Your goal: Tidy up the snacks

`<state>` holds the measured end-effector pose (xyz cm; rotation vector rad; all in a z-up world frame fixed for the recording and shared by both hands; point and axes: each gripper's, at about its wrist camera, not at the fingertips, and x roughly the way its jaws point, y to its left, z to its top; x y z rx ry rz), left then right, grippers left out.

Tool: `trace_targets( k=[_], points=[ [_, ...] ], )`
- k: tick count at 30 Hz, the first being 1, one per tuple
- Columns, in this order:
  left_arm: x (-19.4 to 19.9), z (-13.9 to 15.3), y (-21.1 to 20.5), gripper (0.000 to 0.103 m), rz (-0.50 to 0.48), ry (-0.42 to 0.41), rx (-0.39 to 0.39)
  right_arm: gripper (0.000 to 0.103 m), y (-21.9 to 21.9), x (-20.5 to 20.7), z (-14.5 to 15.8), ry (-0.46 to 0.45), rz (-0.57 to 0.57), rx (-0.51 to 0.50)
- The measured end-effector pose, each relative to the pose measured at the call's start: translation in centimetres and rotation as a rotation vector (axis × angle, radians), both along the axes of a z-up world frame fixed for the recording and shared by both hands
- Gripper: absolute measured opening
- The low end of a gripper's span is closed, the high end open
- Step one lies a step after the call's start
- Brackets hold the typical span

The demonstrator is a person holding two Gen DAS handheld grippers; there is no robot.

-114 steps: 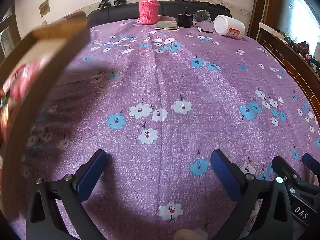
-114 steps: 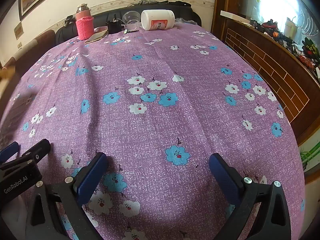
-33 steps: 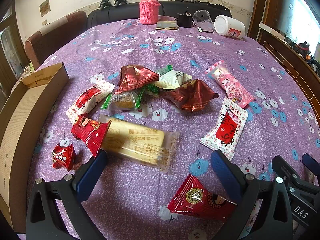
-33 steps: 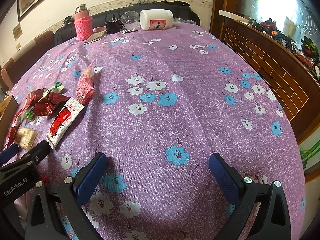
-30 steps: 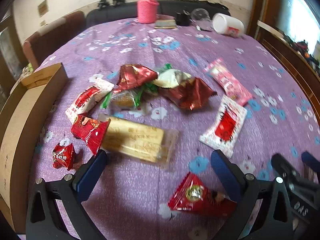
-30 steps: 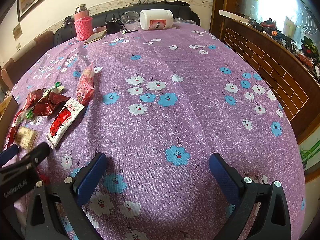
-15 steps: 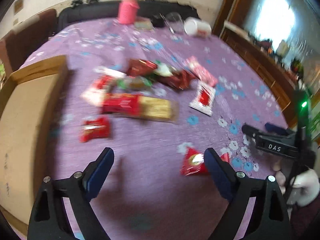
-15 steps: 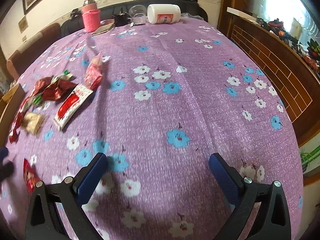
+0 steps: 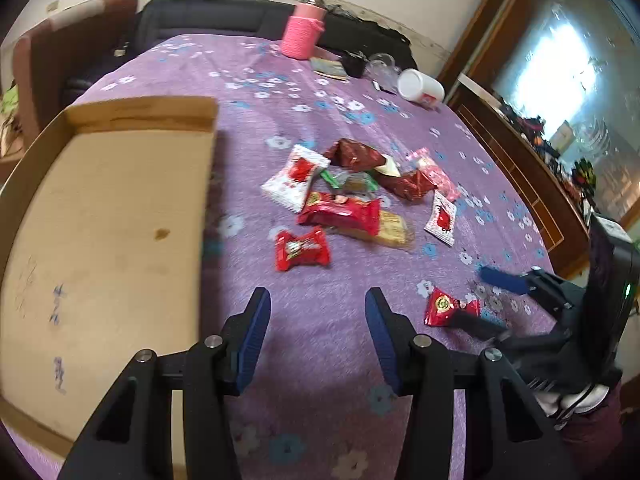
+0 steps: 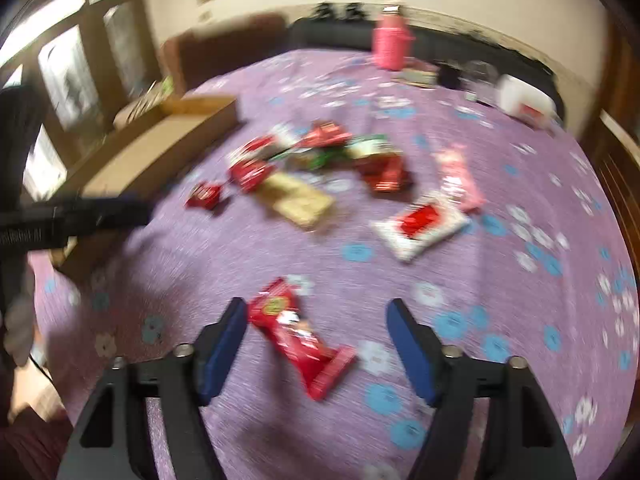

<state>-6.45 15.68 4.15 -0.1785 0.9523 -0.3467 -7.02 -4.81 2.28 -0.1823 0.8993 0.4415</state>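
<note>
The tabletop (image 9: 320, 360) wears purple cloth printed with blue and white flowers. The cardboard box (image 9: 104, 240) is plain tan with faint blue scribbles. Most snack wrappers are red, like the red packet (image 10: 296, 336); one white sachet (image 10: 420, 224) has a red panel, and one pink packet (image 10: 458, 180) lies just beside it. The bottle sleeve (image 9: 300, 36) is pink knit.

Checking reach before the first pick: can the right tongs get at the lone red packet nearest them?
Probably yes. The right tongs are open with the red packet lying flat between their fingers on the purple cloth, apart from the other snacks; nothing blocks the way.
</note>
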Motion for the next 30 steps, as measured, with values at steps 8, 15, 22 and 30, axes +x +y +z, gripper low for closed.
trace_targets(
  k=[8, 15, 22, 30],
  points=[
    [4.3, 0.6, -4.4, 0.049, -0.127, -0.039, 0.108, 0.021, 0.7, 0.1, -0.9, 0.034, 0.029, 0.002],
    [8.6, -1.1, -7.4, 0.048, -0.283, -0.04, 0.215, 0.021, -2.1, 0.8, -1.2, 0.073, -0.037, 0.06],
    [4.7, -0.6, -7.8, 0.029, -0.449, 0.046, 0.148, 0.021, -4.2, 1.1, -1.5, 0.101, -0.067, 0.129],
    [3.5, -0.9, -8.6, 0.056, -0.41, -0.038, 0.3, 0.022, -4.4, 0.5, -1.4, 0.092, -0.069, 0.135]
  ],
)
